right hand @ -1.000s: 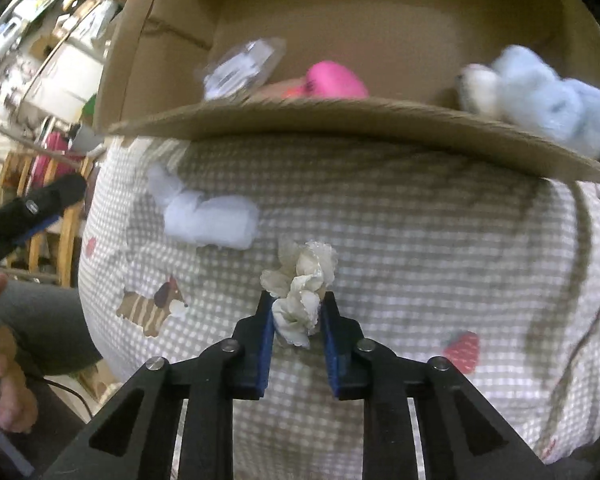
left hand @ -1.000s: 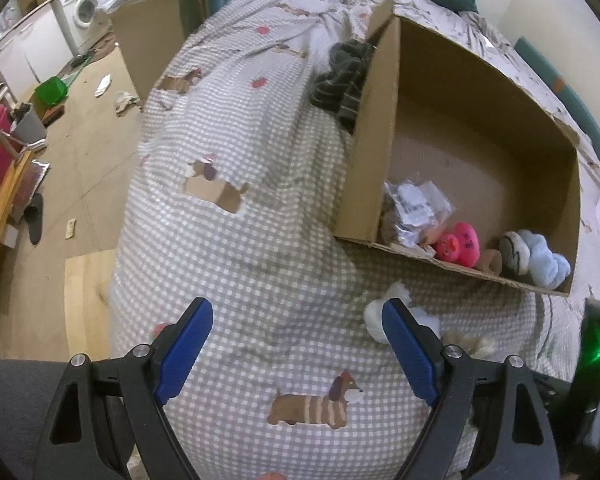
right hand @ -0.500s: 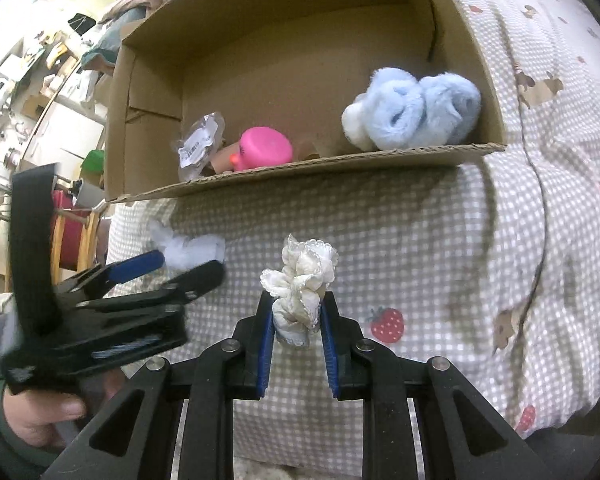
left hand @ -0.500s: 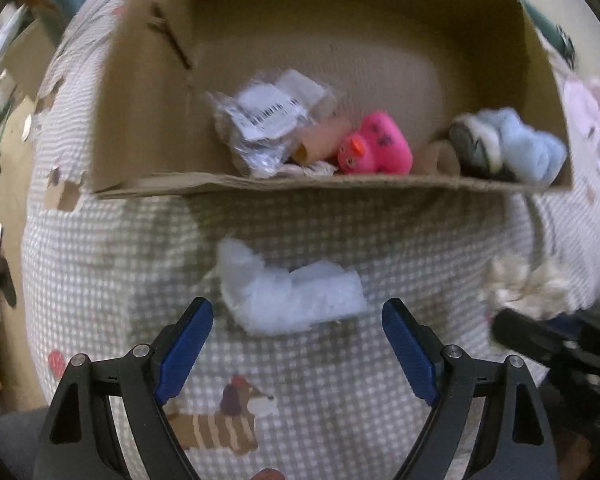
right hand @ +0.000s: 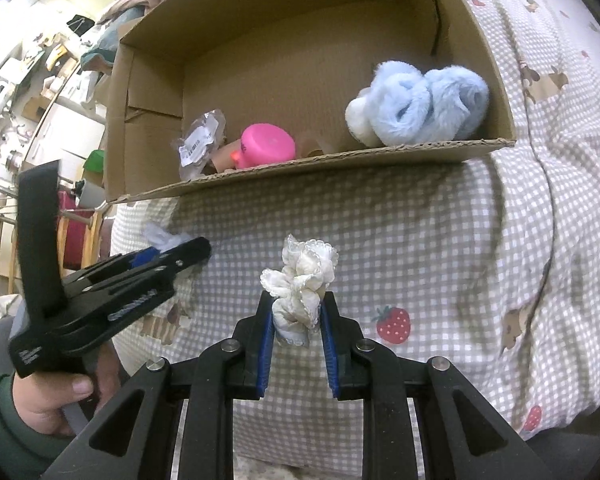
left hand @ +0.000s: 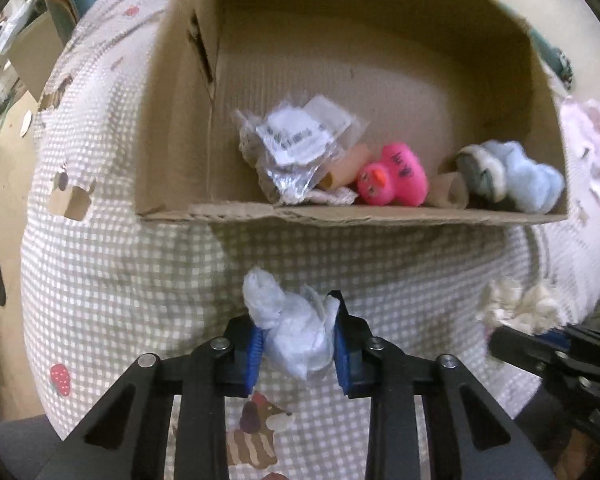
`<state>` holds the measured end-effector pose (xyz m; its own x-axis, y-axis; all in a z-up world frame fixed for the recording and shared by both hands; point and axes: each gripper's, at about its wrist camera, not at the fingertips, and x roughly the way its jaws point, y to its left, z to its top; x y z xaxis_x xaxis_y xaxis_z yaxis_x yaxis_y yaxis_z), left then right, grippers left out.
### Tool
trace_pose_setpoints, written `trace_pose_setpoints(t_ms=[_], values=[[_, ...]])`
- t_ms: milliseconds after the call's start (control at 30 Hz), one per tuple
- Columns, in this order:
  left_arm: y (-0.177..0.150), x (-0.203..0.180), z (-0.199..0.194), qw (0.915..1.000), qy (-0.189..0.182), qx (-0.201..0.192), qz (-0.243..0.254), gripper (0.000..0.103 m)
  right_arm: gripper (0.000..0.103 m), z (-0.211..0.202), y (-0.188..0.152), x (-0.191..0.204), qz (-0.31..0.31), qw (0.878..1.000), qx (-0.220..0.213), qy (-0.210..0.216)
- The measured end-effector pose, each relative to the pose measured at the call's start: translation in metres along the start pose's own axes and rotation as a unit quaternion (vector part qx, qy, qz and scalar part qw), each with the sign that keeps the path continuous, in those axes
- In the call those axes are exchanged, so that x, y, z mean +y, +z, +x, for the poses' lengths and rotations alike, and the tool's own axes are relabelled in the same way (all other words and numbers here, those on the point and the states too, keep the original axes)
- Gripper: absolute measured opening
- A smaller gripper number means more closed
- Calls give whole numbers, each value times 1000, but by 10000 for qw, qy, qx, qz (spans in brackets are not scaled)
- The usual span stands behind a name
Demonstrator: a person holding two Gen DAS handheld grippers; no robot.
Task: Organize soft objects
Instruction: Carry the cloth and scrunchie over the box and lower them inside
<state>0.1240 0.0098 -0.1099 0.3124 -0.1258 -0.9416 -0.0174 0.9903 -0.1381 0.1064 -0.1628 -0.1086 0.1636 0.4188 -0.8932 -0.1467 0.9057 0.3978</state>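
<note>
A brown cardboard box [left hand: 172, 128] sits on a grey-and-white checked bedspread [left hand: 120, 272] printed with red strawberries and striped dogs. Inside: a hot-pink duck [left hand: 394, 180] with orange beak, at 3 o'clock a pale-blue fluffy toy [right hand: 424, 100]. Black tools with blue pads grip a pale-blue cloth [left hand: 296, 332] and a cream lace piece [right hand: 304, 280].

A pale blue-white soft bundle [left hand: 296, 330] is pinched between the blue pads of the left claw [left hand: 296, 344], just above the checked bed cover. A cream lace-edged bundle [right hand: 300, 280] stands upright, squeezed in the right claw [right hand: 298, 320]. Inside the cardboard box [left hand: 380, 216] lie a fluffy light blue piece [right hand: 420, 102], a pink duck [left hand: 394, 179] and a clear plastic packet [left hand: 296, 152], all near the front wall.
</note>
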Motion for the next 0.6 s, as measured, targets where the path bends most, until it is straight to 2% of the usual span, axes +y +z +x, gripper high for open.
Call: trace_pose_setpoints(t_ms=[100, 333, 400, 600], values=[[-7, 8, -16, 9998, -89, -154, -86, 26, 24, -3, 0, -2, 16, 10000, -34, 32], [-34, 17, -38, 9987, 369, -309, -149, 26, 24, -12, 0, 3, -108, 9998, -132, 88], [-38, 26, -49, 9973, 522, -436, -275, 26, 24, -18, 0, 2, -92, 9996, -248, 76], [-47, 32, -90, 9933, 652, -814, -494, 26, 24, -51, 0, -2, 10, 9971, -710, 276]])
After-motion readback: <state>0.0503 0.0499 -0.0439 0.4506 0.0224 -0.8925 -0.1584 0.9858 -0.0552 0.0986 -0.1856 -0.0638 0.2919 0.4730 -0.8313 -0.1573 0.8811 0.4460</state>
